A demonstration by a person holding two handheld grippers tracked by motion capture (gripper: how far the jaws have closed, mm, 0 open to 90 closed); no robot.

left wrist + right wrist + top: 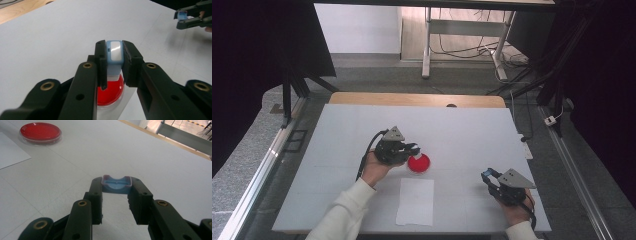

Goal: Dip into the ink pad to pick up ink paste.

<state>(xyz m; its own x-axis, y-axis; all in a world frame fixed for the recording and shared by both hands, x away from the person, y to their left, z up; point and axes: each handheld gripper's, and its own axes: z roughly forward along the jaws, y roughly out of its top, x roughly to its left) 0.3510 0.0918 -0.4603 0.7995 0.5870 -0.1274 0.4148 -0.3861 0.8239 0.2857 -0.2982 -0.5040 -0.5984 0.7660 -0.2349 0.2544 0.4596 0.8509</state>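
Observation:
A red, round, shallow dish (418, 163) (110, 93) (40, 131) sits near the middle of the white table (472, 135). My left gripper (414, 148) (114, 48) hovers just above the dish's near edge, shut on a small blue block with a white face (114, 58). At the right front of the table, my right gripper (486, 175) (116, 185) is shut on a small blue curved piece (116, 184) (182, 15), held low over the bare tabletop and well apart from the dish.
A white sheet of paper (415, 201) (10, 152) lies just in front of the dish. A wooden strip (417, 99) borders the table's far edge. Beyond it are a desk frame (462, 30) and floor cables; dark curtains hang on both sides.

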